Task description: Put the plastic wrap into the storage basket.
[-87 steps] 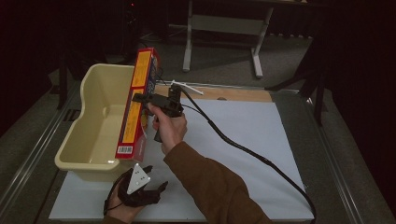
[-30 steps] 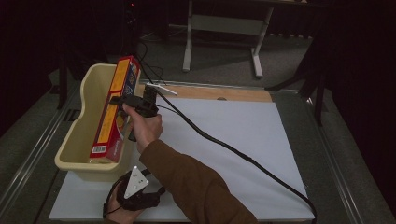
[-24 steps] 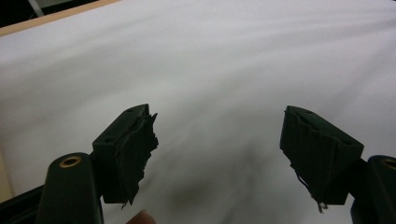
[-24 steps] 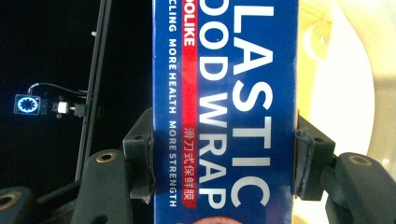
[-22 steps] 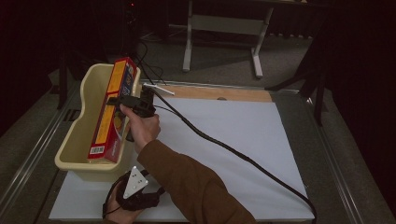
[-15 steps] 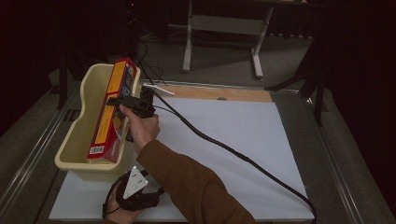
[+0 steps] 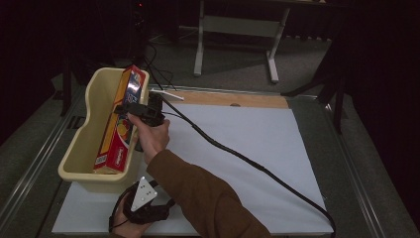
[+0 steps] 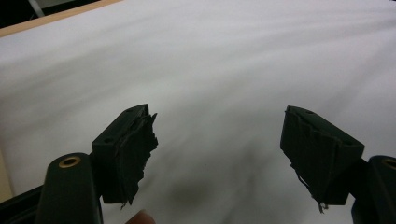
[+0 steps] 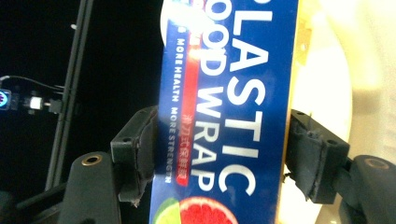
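Observation:
A long blue and red plastic wrap box [image 7: 120,126] leans inside the yellow tub [image 7: 79,148], its lower end down in the tub and its upper end above the far rim. My right gripper [image 7: 134,110] is shut on the box's middle. In the right gripper view the box [image 9: 224,60] fills the gap between the right gripper's [image 9: 224,140] two jaws, and both pads press its sides. My left gripper [image 7: 141,204] rests low on the white sheet [image 7: 257,148] by the table's near edge. The left gripper [image 8: 217,126] is open, with only bare sheet [image 8: 224,56] between its jaws.
The right gripper's black cable [image 7: 257,166] runs across the sheet to the near right corner. A bare wooden strip [image 7: 233,99] lies beyond the sheet. Metal rails [image 7: 44,148] border the table. A table frame [image 7: 237,29] stands on the dark floor behind.
My right gripper has carried the box leftward from over the tub's right rim and lowered it into the tub. The left gripper has stayed where it was.

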Demonstrator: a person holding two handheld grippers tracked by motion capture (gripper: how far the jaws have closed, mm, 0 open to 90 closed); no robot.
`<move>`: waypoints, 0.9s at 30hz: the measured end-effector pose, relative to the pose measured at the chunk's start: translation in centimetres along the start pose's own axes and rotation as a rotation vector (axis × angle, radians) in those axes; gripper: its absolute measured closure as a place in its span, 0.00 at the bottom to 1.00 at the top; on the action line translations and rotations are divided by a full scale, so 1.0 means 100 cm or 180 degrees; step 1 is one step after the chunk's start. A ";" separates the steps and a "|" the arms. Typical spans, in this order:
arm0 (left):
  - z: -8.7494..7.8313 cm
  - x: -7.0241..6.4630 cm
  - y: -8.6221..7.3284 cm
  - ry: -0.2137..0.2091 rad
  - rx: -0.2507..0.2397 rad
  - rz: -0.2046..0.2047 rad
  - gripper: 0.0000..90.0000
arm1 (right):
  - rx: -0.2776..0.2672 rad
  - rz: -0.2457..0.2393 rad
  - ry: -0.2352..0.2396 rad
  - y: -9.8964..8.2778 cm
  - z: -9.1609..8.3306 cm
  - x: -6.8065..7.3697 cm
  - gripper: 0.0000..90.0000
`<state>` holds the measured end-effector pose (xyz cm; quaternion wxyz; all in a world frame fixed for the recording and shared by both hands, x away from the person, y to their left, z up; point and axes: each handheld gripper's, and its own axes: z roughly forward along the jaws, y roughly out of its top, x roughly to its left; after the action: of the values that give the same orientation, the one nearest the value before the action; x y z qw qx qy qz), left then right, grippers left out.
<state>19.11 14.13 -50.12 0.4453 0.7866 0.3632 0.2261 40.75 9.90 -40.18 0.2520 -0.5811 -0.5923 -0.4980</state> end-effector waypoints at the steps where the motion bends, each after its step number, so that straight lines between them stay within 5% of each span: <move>1: 0.000 0.000 0.000 -0.0003 -0.0002 -0.0002 0.28 | -0.0027 -0.0043 -0.0023 0.000 -0.001 0.001 0.36; 5: 0.000 -0.001 -0.001 -0.0002 0.0011 0.0002 0.28 | -0.0111 -0.0013 0.0268 0.006 -0.013 0.014 0.39; 16: -0.001 0.000 -0.001 0.0024 0.0002 -0.0010 0.28 | -0.0101 -0.0447 0.0020 0.008 -0.027 0.016 0.41; 18: -0.001 0.000 -0.001 0.0023 -0.0001 -0.0008 0.28 | -0.0090 -0.0764 -0.0122 0.008 -0.035 0.017 0.43; 27: -0.002 0.001 -0.001 0.0064 -0.0035 -0.0009 0.28 | 0.0010 -0.1564 -0.0517 0.001 -0.065 0.022 0.49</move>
<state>19.01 14.35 -50.06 0.4462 0.7813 0.3675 0.2354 38.61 5.14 -35.79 0.0759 -0.4575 -0.7348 -0.4950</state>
